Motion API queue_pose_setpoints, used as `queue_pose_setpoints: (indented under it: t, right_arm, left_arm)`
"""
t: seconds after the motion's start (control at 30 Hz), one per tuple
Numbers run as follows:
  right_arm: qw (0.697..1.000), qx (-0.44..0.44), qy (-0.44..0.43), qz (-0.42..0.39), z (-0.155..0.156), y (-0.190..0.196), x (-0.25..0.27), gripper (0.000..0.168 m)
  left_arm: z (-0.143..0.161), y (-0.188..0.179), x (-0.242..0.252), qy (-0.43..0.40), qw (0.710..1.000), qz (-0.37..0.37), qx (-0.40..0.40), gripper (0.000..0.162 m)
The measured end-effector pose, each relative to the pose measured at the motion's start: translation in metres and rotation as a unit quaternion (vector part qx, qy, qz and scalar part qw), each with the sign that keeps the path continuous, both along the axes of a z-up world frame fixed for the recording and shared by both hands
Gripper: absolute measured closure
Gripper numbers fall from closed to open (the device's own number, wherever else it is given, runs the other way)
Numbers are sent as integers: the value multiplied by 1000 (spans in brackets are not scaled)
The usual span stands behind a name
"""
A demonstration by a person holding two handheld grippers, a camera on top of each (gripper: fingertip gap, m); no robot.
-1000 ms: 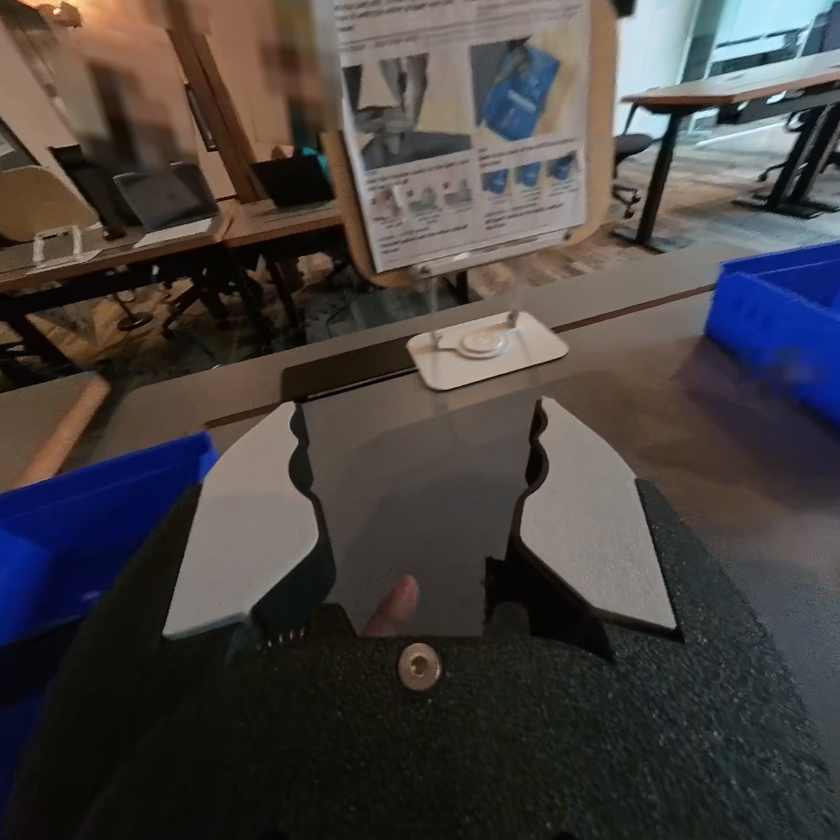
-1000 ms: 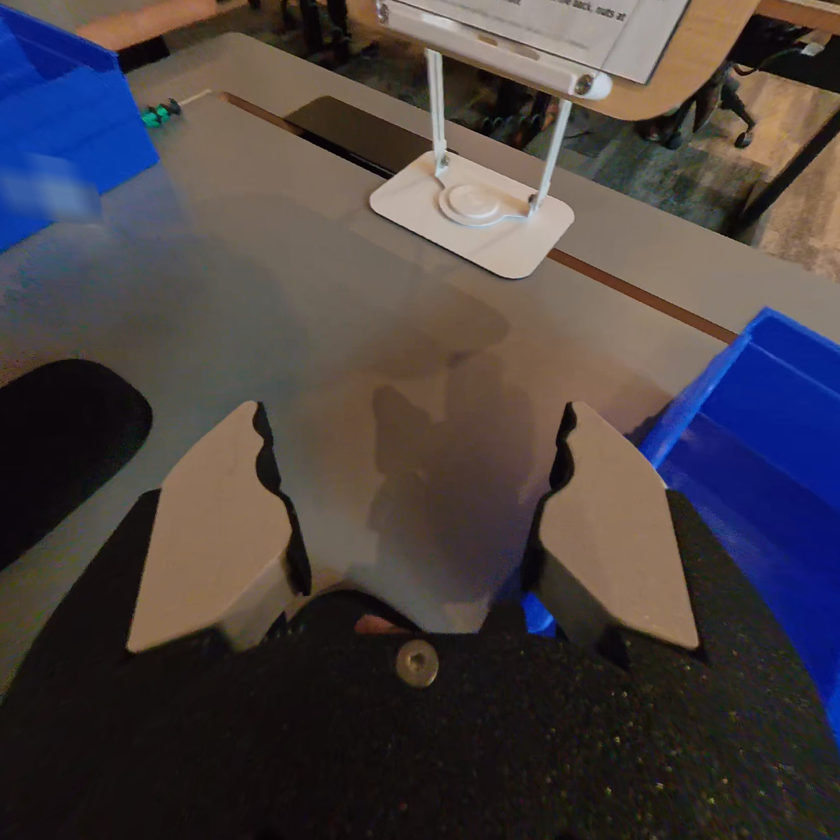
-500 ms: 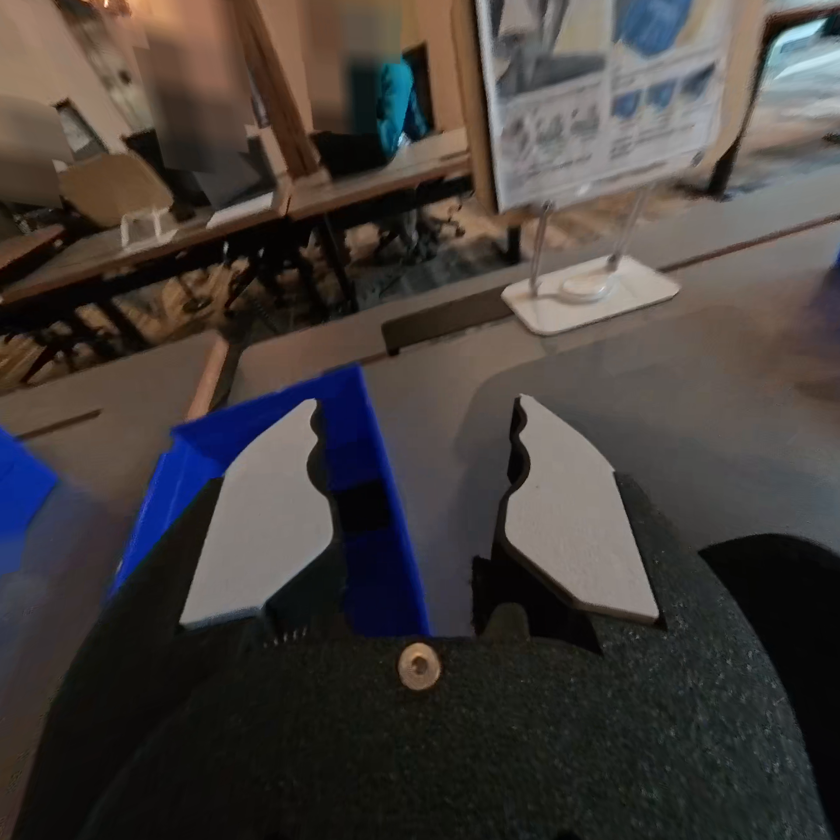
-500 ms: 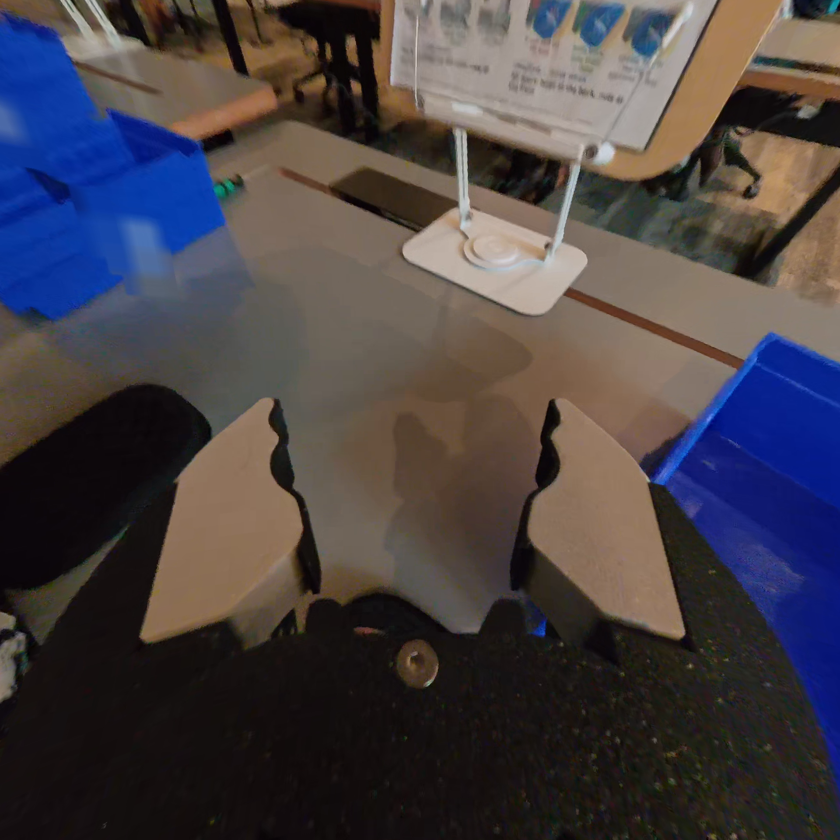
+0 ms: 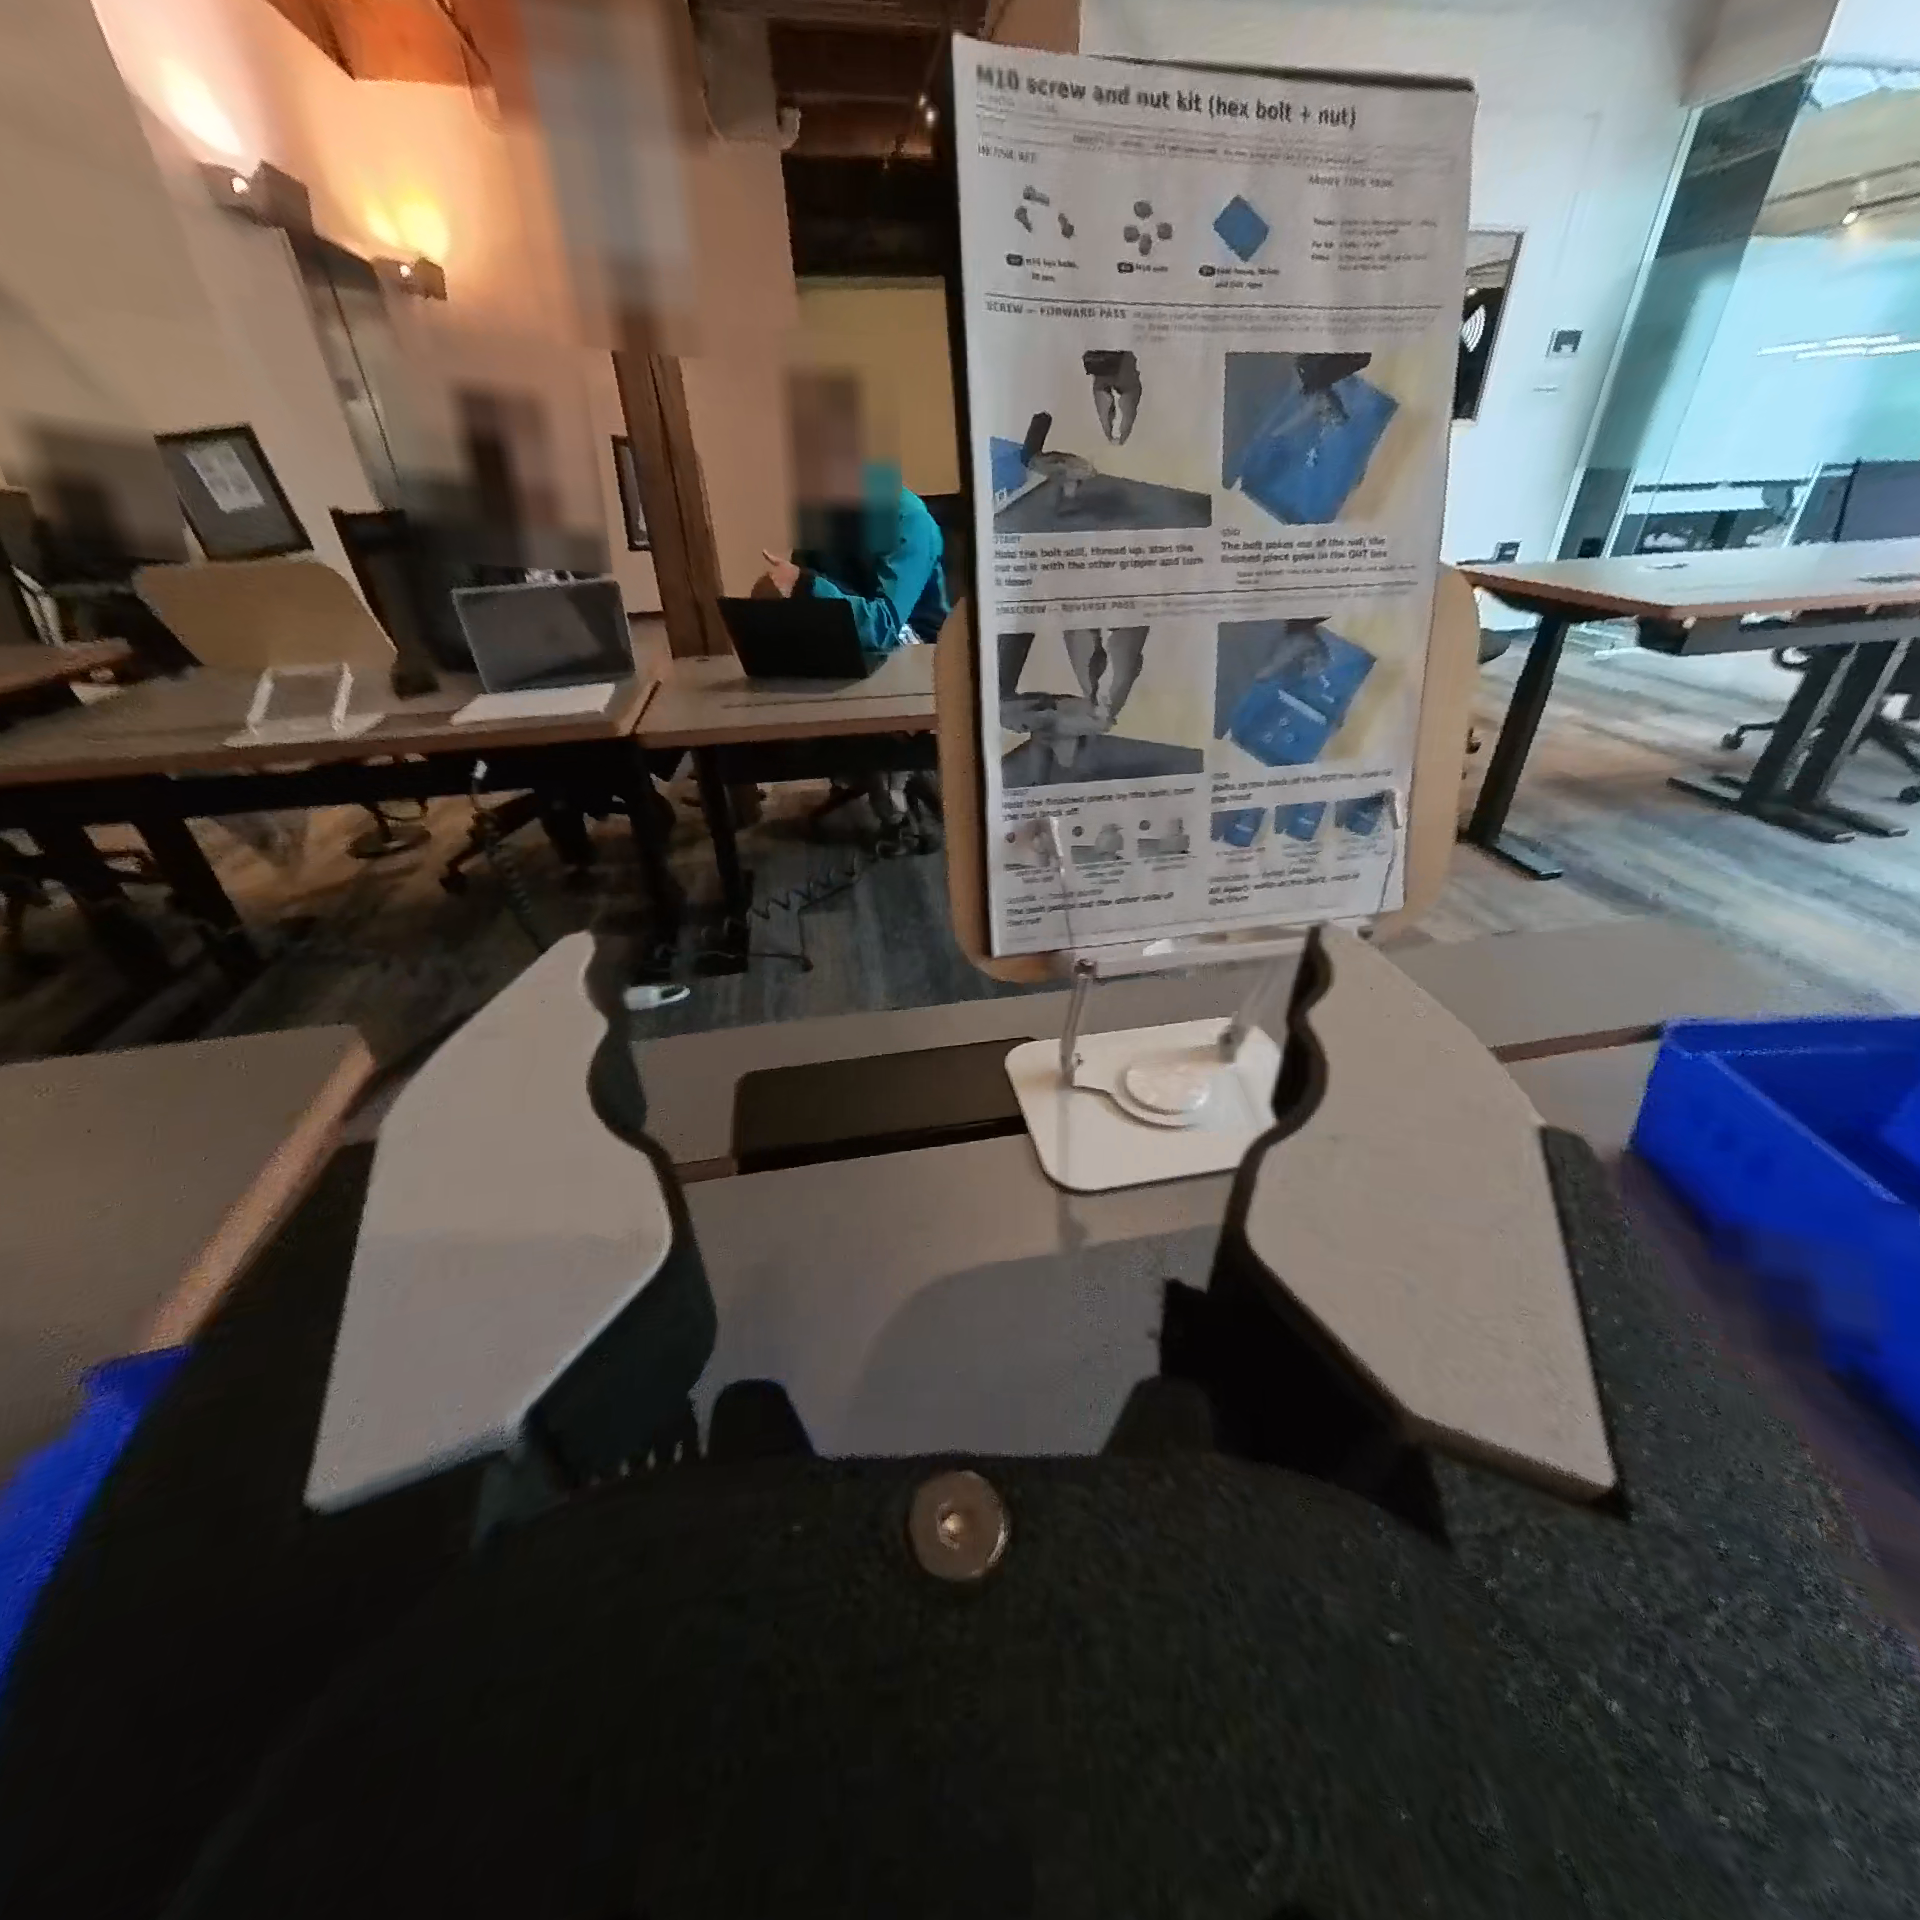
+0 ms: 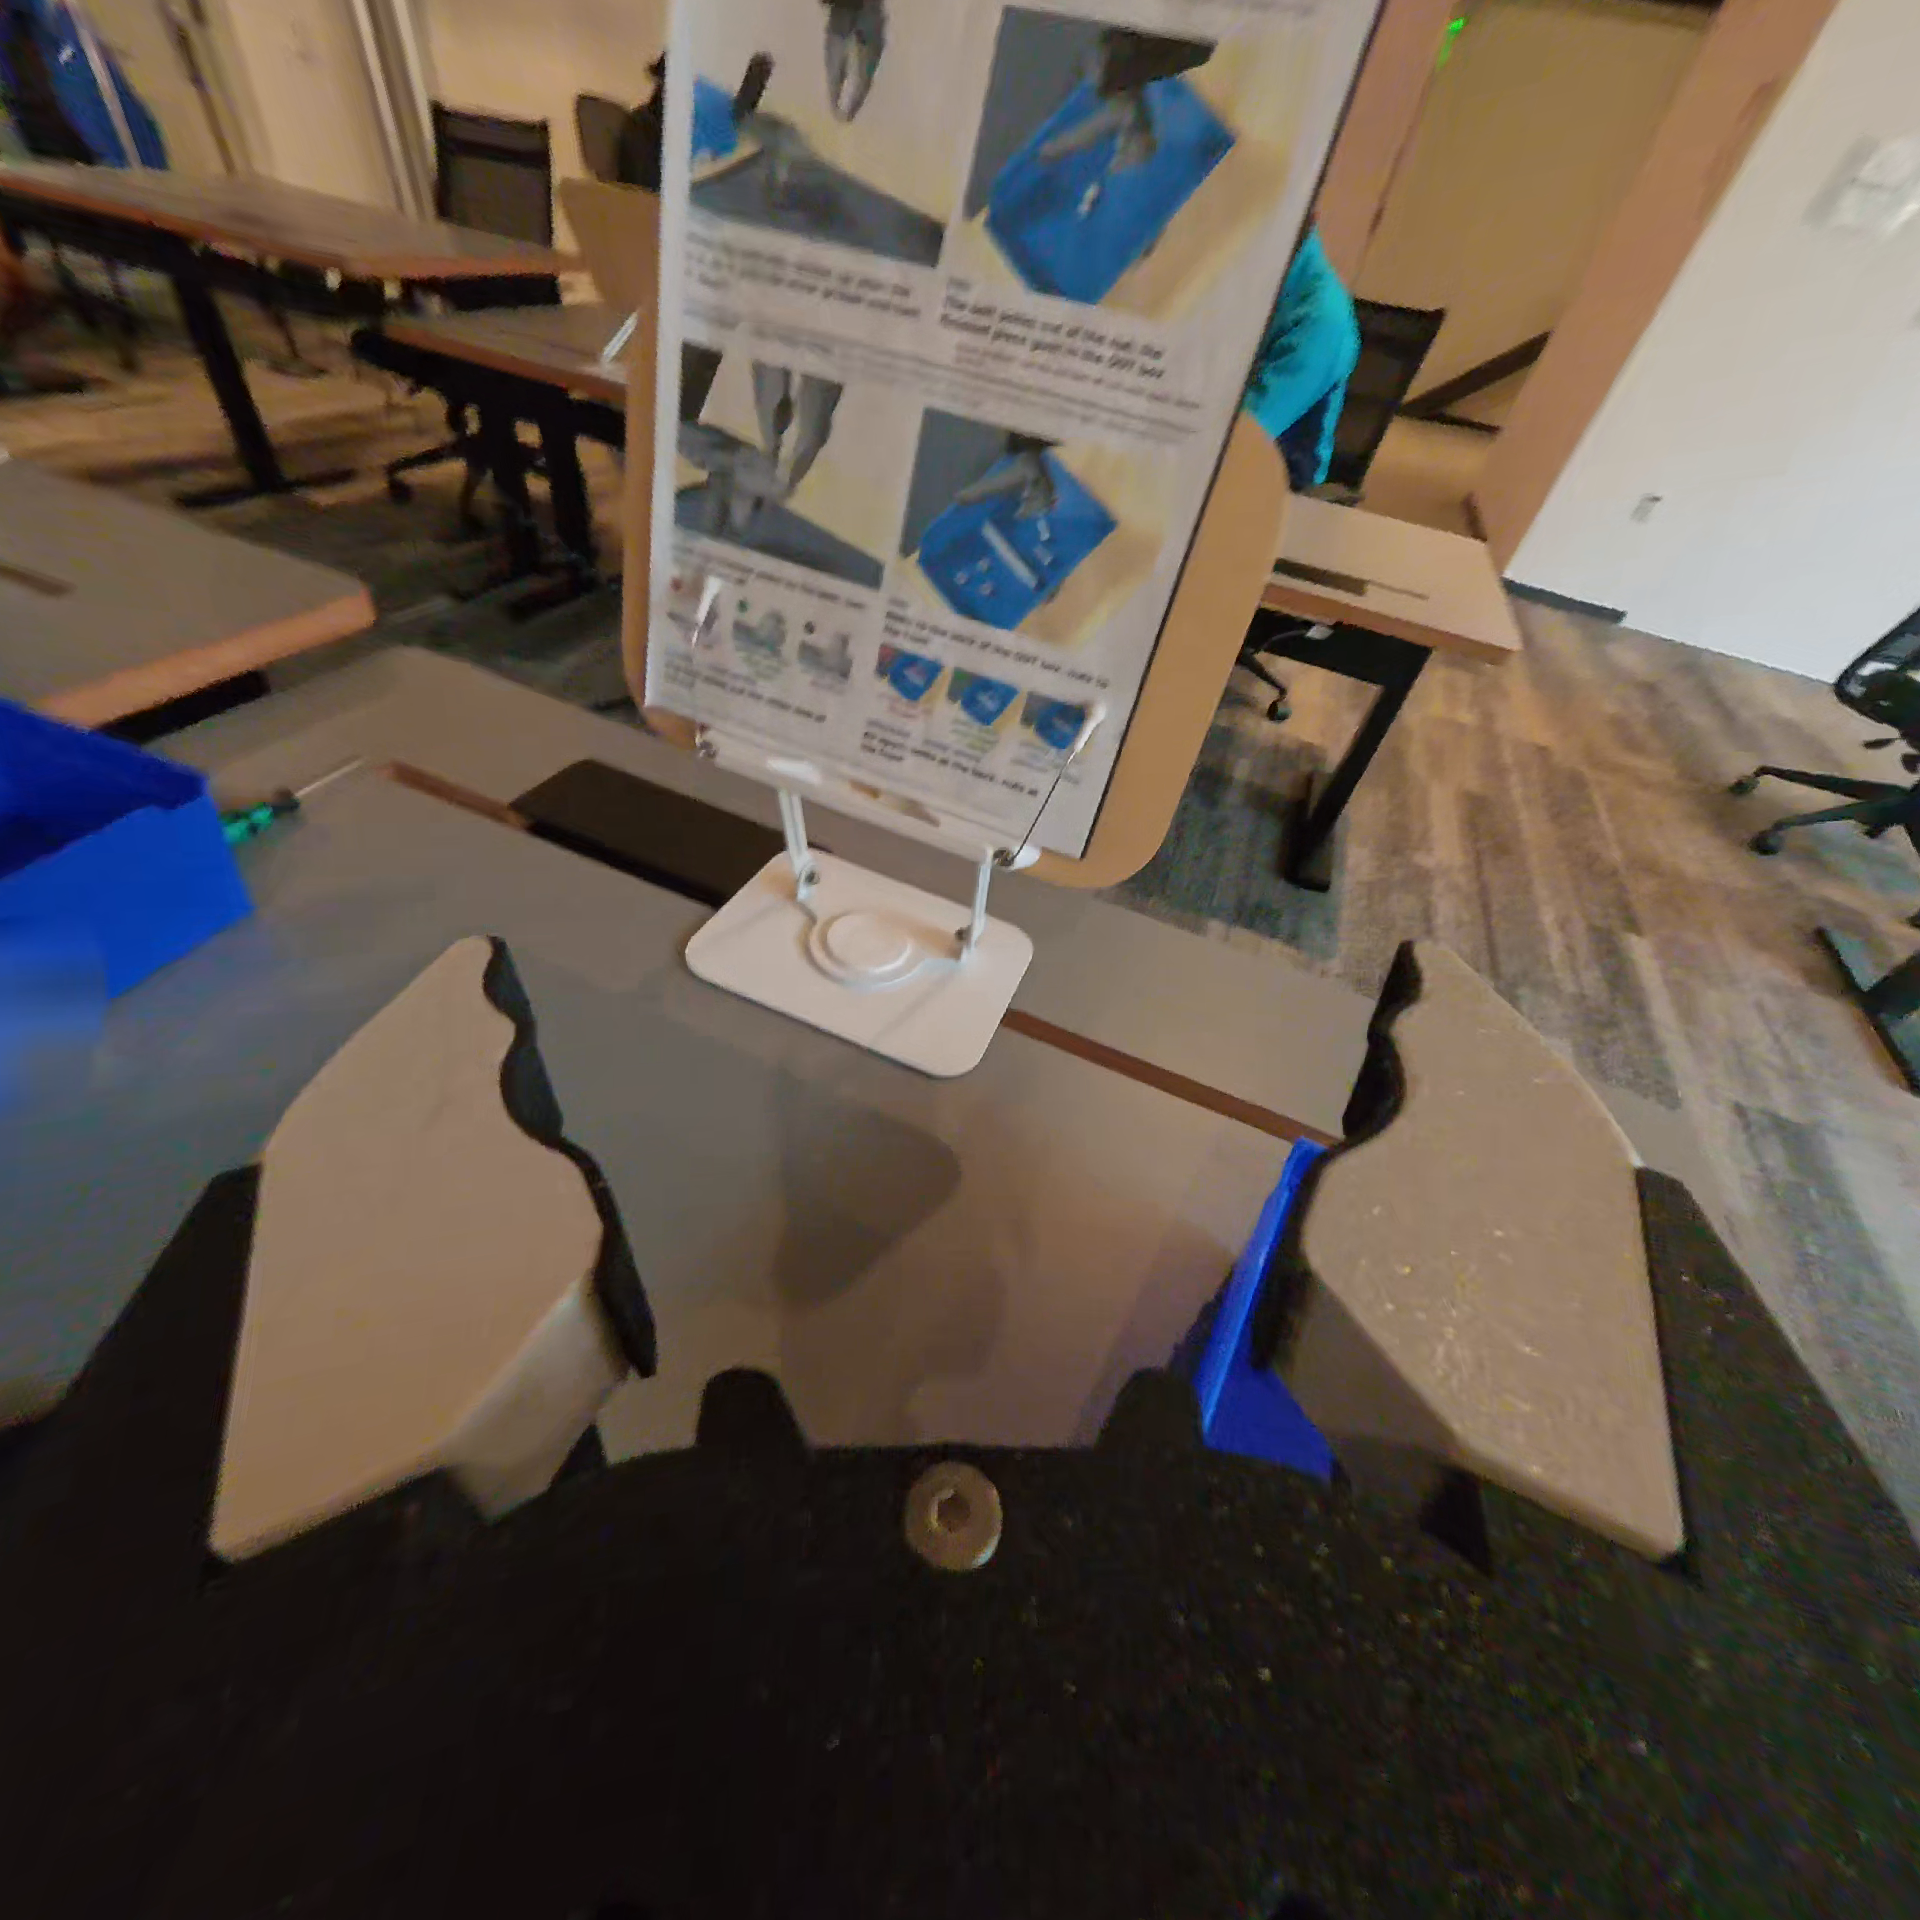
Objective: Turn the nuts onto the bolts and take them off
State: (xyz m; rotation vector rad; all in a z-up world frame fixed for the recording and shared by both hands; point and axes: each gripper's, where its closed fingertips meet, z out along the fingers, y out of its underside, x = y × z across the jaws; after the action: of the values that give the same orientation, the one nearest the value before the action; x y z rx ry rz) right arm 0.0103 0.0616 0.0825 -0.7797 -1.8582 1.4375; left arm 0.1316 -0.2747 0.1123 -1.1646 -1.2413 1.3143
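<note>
Both tools, left [image 5: 951, 1060] and right [image 6: 945, 1039], are held spread and empty; no nuts or bolts are seen, so nothing is judged started.

left claw [image 5: 956, 1081]: agape, empty | right claw [image 6: 951, 1049]: agape, empty

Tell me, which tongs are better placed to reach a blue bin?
Probably the right tongs: open, with the corner of a blue plastic bin beside one finger. The left tongs, also open, face grey tabletop.
</note>
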Motion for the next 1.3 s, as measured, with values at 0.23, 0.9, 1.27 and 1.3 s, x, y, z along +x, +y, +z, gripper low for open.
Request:
queue_pose_setpoints:
  t: [0.23, 0.9, 1.27, 1.3]
  right_arm:
    - [999, -7, 32, 2, -2, 12, -19, 22]
    - [992, -48, 86, 75, -12, 11, -32, 22]
    - [996, -40, 78, 3, -13, 27, -41, 52]
    - [996, -37, 76, 2, -13, 28, -40, 55]
  left_arm:
    - [12, 37, -32, 96, 993, -70, 8, 39]
    - [36, 49, -5, 283, 946, -151, -57, 82]
    - [24, 26, -15, 200, 976, -54, -63, 47]
    - [21, 27, -15, 187, 979, -66, -56, 57]
